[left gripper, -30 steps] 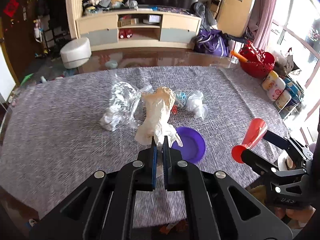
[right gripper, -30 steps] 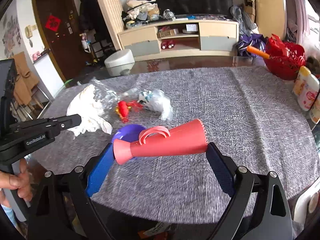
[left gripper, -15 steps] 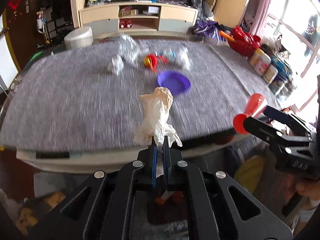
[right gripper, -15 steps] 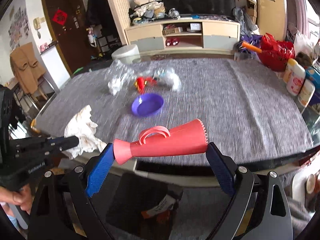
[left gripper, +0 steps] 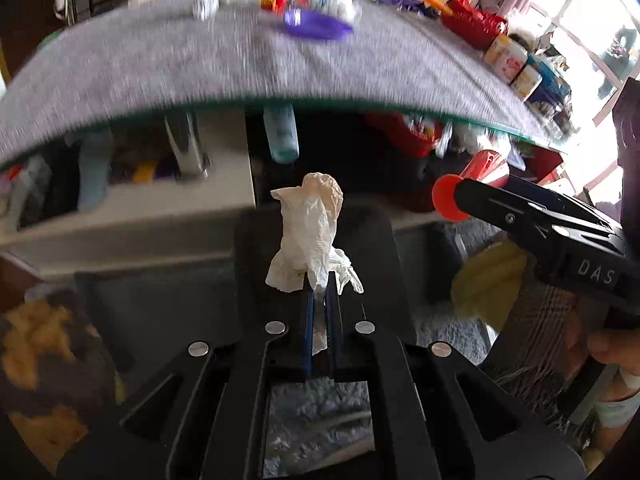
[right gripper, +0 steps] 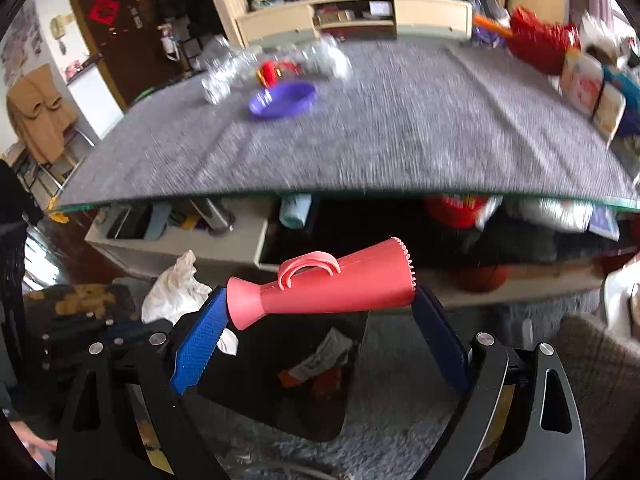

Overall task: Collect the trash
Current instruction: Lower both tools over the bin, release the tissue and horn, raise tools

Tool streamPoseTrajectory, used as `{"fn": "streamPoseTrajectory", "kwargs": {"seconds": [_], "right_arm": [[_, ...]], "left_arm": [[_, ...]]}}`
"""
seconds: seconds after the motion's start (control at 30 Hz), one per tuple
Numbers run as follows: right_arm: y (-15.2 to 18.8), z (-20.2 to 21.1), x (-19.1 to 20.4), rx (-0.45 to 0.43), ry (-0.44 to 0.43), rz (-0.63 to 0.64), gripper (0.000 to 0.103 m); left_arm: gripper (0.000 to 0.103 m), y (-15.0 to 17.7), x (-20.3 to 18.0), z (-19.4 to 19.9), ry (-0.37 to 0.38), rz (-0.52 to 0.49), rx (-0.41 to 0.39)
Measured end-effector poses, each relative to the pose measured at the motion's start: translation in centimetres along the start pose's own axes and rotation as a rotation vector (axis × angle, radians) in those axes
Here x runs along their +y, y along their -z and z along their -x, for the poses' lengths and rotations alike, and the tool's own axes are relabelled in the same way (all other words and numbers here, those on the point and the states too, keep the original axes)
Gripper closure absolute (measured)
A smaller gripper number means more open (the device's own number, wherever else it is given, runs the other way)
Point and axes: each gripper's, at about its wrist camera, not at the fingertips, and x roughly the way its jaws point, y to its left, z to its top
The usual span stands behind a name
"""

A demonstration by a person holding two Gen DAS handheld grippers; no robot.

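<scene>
Left gripper (left gripper: 318,292): jaws clamped tight on the lower end of a crumpled tissue (left gripper: 312,236), most of the wad sticking up past the tips. Right gripper (right gripper: 320,320): jaws spread wide, pinching a red toy megaphone (right gripper: 328,286) lengthwise, narrow end on the left pad, flared end on the right.

Below and just ahead of both: black trash bin (right gripper: 280,400) on the floor, some wrappers already inside.

Risks, as judgement:
- Megaphone is held end to end on a tapered, smooth body; it could pivot or pop out early and land on the carpet (right gripper: 400,432) beside the bin.
- It's long relative to the bin mouth; released crosswise it may bridge the rim.
- Tissue is light and may cling to the pads on opening, or drift outside.
- The grippers sit close together; the tissue is just left of the megaphone's narrow end, so they could bump.

Further ahead, above: table (right gripper: 400,140) with purple dish (right gripper: 282,100), clear plastic (right gripper: 220,76) and red scrap (right gripper: 270,72) not yet collected.
</scene>
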Motion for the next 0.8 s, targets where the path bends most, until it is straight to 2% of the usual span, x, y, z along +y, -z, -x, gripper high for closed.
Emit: {"fn": "streamPoseTrajectory", "kwargs": {"seconds": [0.23,0.43,0.47,0.53,0.63,0.8], "right_arm": [[2.3,-3.5,-0.1,0.104,-0.013,-0.040,0.011],[2.4,-4.5,0.5,0.127,-0.030,-0.035,0.011],[2.3,-4.5,0.6,0.130,-0.033,-0.038,0.011],[2.2,-4.8,0.4,0.141,-0.038,-0.047,0.010],[2.2,-5.2,0.3,0.152,-0.053,-0.067,0.010],[1.6,-5.0,-0.3,0.144,-0.030,-0.089,0.006]], "left_arm": [[0.099,1.6,-0.4,-2.7,0.016,0.002,0.076],[0.098,2.0,-0.3,-3.6,0.018,0.005,0.103],[0.096,2.0,-0.3,-3.6,0.017,0.006,0.105],[0.081,1.8,-0.2,-3.7,0.020,0.005,0.105],[0.066,1.7,-0.2,-3.6,0.009,0.000,0.103],[0.055,1.5,0.3,-3.6,-0.002,0.015,0.106]]}}
